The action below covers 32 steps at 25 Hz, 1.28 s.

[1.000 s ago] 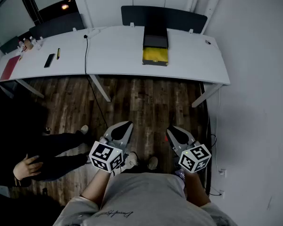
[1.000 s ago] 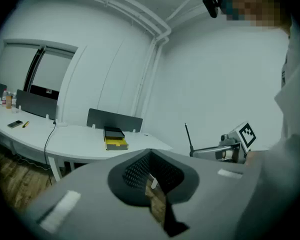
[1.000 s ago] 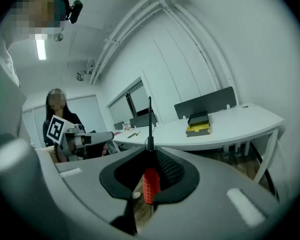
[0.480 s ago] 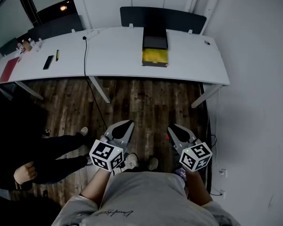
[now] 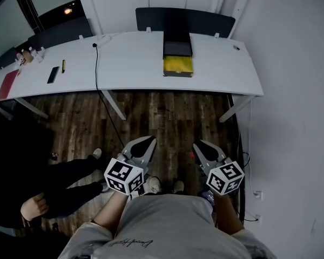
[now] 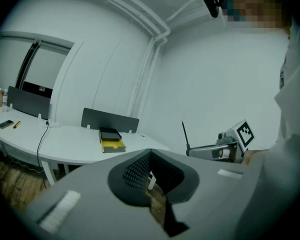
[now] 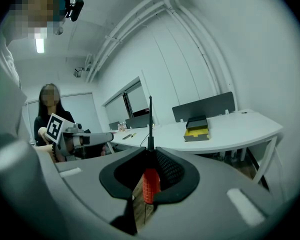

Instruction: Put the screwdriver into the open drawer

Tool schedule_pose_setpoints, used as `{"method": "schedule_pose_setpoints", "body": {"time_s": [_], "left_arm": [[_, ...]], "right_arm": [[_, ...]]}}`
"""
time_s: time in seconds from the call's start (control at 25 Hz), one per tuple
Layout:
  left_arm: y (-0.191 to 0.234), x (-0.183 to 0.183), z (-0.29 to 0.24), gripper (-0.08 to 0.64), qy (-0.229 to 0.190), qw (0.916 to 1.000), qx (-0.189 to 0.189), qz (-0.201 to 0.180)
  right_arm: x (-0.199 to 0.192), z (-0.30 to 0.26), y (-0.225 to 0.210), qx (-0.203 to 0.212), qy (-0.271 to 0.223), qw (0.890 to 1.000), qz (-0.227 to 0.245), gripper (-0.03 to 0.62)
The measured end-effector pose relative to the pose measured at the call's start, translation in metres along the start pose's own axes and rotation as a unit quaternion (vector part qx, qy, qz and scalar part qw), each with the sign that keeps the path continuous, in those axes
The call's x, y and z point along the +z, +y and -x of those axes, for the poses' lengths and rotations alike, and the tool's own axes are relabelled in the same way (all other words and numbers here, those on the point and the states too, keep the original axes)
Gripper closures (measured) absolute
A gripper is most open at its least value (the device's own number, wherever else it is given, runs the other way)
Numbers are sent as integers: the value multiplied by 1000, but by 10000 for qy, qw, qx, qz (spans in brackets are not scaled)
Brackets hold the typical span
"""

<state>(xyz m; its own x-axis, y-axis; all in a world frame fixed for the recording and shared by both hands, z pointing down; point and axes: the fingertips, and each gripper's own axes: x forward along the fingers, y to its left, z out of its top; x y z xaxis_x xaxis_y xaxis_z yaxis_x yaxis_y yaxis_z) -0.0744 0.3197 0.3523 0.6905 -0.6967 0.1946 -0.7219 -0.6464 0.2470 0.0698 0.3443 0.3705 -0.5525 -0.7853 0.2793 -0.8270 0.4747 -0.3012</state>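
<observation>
Your right gripper (image 7: 151, 151) is clamped on the screwdriver (image 7: 150, 185). Its red handle is pinched between the jaws, and the dark shaft sticks straight up past their tips. Your left gripper (image 6: 150, 153) has its jaws pressed together with nothing between them. You hold both grippers low in front of your body, over the wooden floor (image 5: 167, 117) and well apart from the white desk (image 5: 129, 58). The open yellow drawer (image 5: 177, 65) sits on that desk, pulled out of a black drawer unit (image 5: 177, 41).
</observation>
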Motion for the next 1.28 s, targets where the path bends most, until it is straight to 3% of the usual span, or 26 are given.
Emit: {"method": "schedule_pose_setpoints", "body": {"time_s": [0.64,1.28], "left_arm": [[31,-2,5,558,1,9996,-290,20],[67,18,-49,558,-30,9993,-367,-51]], "right_arm": [[-5,-23,18,-231,-37,9997,33,518],[18,-73,-22,-244,-84,9996,85,518]]}}
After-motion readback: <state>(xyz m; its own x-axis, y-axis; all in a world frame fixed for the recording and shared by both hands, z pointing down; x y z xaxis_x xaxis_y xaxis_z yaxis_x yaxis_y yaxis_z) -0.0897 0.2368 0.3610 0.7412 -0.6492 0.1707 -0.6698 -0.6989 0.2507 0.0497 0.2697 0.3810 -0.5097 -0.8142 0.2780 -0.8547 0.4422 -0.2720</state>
